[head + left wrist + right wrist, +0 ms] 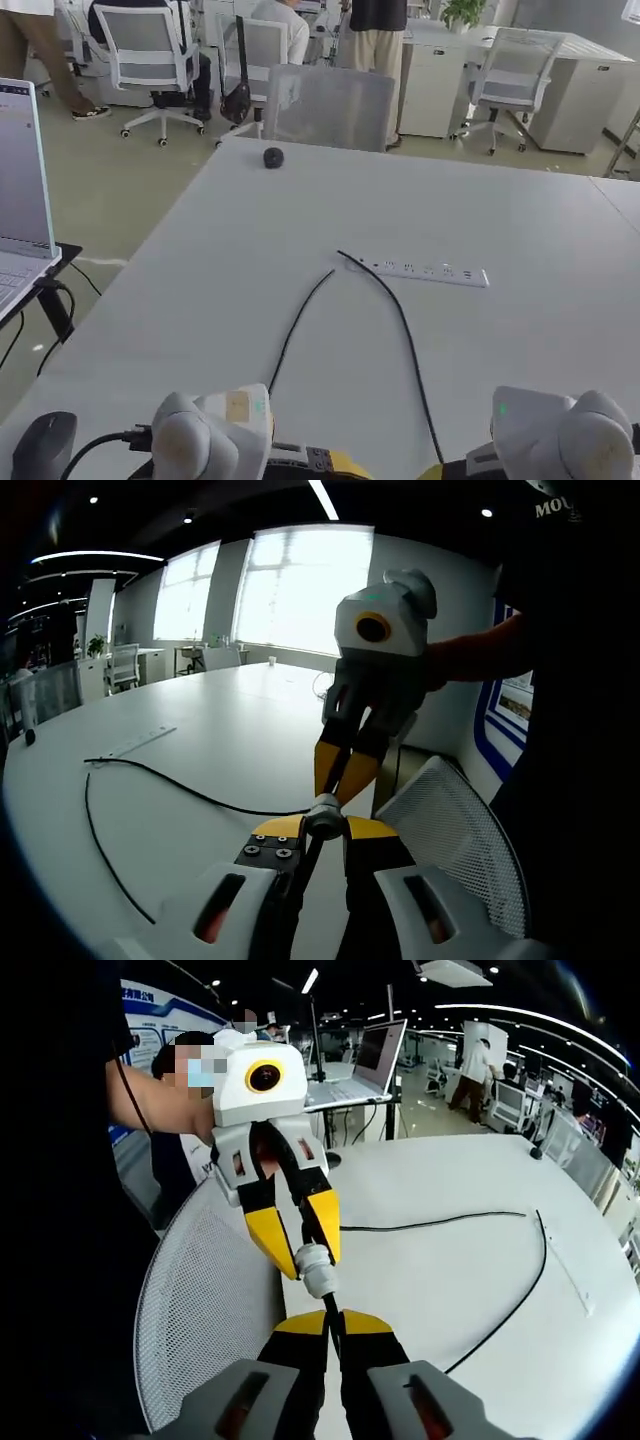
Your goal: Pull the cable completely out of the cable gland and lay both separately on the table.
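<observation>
In the left gripper view, the left gripper (pixel 322 828) is clamped on the pale cable gland (pixel 325 818) at bottom centre. The right gripper (pixel 335 1322) pinches the black cable (pixel 405 330) just beside the gland. The rest of the cable loops across the white tabletop (pixel 500 220), its bend touching a power strip (pixel 425 271) at mid-frame. A small dark round object (pixel 273 157) sits upper left, a laptop (pixel 20 190) at the left edge, and a mouse (pixel 45 447) lower left.
</observation>
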The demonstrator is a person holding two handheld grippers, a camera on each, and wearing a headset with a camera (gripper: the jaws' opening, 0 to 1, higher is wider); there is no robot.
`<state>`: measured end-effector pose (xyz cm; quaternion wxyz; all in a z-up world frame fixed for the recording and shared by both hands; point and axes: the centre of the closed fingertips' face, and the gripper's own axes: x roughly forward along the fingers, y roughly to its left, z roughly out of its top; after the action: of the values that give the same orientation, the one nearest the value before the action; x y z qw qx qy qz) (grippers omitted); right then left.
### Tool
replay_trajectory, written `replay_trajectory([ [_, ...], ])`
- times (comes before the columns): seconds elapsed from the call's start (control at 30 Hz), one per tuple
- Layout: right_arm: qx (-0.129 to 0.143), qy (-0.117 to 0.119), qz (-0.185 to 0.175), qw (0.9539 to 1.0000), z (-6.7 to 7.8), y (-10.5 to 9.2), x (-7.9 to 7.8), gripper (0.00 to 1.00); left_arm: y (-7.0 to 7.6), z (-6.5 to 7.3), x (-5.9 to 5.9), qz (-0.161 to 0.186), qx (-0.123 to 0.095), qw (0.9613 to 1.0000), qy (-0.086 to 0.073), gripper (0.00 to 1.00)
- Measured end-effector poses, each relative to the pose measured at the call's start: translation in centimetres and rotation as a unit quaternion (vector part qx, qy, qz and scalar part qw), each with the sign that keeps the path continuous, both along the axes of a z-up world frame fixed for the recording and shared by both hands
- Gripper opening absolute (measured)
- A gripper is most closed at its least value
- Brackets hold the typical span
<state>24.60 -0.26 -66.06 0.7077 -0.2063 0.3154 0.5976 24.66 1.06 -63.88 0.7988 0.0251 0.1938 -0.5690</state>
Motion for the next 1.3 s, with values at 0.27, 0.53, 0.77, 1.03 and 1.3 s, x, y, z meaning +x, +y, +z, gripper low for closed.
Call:
replay_trajectory([
  [0.27, 0.011, 0.007, -0.028, 0.9995, 0.0, -0.2, 0.2, 0.00, 0.1, -0.1, 0.1, 0.008, 0.002, 1.0000, 0.001, 0.14],
  [0.53, 0.022, 0.004, -0.054, 0.9983, 0.2, -0.4, 0.8, 0.00, 0.3, 0.2, 0.5, 0.016, 0.001, 0.9999, 0.005, 0.14],
  [0.77, 0.031, 0.016, -0.076, 0.9965, -0.1, -0.8, 1.4, 0.00, 0.6, 0.2, 1.0, 0.020, 0.002, 0.9998, 0.008, 0.14],
  [1.03, 0.030, 0.028, -0.117, 0.9923, -1.1, -2.4, 2.2, 0.00, 0.6, 0.2, 1.2, 0.021, 0.000, 0.9997, 0.010, 0.14],
  [1.3, 0.031, 0.043, -0.159, 0.9859, -2.0, -3.6, 2.5, 0.00, 0.6, 0.4, 1.3, 0.021, 0.000, 0.9997, 0.011, 0.14],
])
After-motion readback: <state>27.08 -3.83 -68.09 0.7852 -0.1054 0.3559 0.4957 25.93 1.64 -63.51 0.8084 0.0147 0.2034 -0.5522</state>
